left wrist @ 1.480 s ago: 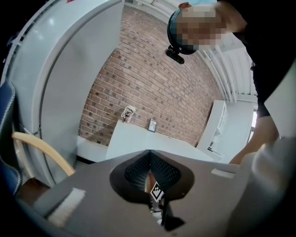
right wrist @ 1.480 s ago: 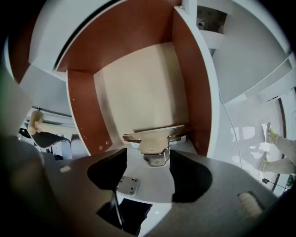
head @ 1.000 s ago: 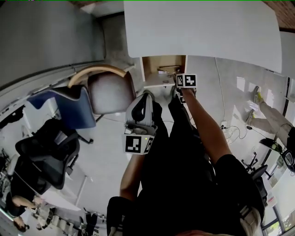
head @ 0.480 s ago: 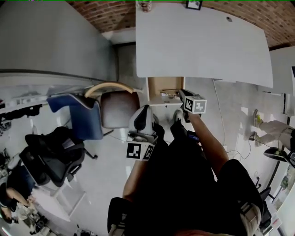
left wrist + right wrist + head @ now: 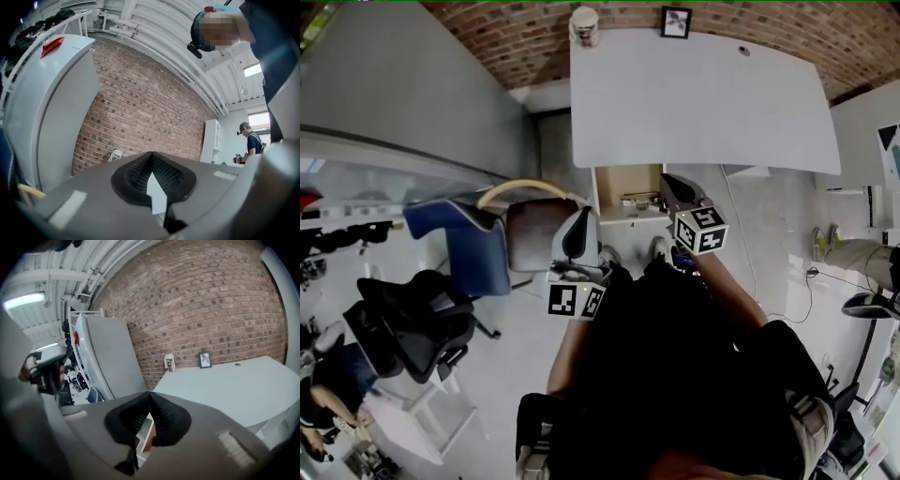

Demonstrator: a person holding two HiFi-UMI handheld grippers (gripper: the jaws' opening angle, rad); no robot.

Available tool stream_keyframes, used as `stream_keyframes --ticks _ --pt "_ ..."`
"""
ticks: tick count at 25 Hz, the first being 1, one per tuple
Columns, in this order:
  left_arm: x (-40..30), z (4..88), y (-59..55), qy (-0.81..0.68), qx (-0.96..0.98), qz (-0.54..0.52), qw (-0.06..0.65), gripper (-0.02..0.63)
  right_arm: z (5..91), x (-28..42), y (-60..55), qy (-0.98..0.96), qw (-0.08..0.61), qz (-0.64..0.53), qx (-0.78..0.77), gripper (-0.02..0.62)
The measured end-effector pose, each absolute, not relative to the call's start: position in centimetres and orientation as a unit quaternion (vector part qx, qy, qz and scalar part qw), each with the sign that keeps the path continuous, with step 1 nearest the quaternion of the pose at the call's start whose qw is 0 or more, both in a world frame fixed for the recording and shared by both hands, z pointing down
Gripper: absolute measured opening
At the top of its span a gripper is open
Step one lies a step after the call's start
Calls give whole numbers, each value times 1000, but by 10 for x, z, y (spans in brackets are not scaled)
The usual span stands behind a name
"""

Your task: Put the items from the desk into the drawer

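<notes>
At far desk edge, frame and small pale item sit; left claw, right claw clenched, empty. Unclench early, approach frame squarely.

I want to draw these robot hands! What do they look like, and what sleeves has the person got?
The left gripper and right gripper are grey, with black ribbed pads tapering to a point. Each carries a white cube with black square markers. The person's sleeves are short and black.
</notes>
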State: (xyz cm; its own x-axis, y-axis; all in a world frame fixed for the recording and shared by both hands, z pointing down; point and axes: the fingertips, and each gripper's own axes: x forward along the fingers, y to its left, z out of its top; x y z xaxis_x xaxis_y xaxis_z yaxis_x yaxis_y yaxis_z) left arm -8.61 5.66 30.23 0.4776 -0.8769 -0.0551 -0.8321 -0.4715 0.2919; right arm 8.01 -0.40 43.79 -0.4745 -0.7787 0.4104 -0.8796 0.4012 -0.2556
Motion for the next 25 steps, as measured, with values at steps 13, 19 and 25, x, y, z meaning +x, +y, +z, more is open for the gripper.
stream_keyframes --ticks 13,19,25 --pt "-90 288 61 -505 854 -95 77 14 357 79 33 -857 72 154 487 3" --pt "-92 288 60 -511 851 -94 72 14 360 82 28 -856 73 156 488 2" --pt "-94 288 59 -515 849 -91 72 14 359 83 25 -857 71 155 486 2"
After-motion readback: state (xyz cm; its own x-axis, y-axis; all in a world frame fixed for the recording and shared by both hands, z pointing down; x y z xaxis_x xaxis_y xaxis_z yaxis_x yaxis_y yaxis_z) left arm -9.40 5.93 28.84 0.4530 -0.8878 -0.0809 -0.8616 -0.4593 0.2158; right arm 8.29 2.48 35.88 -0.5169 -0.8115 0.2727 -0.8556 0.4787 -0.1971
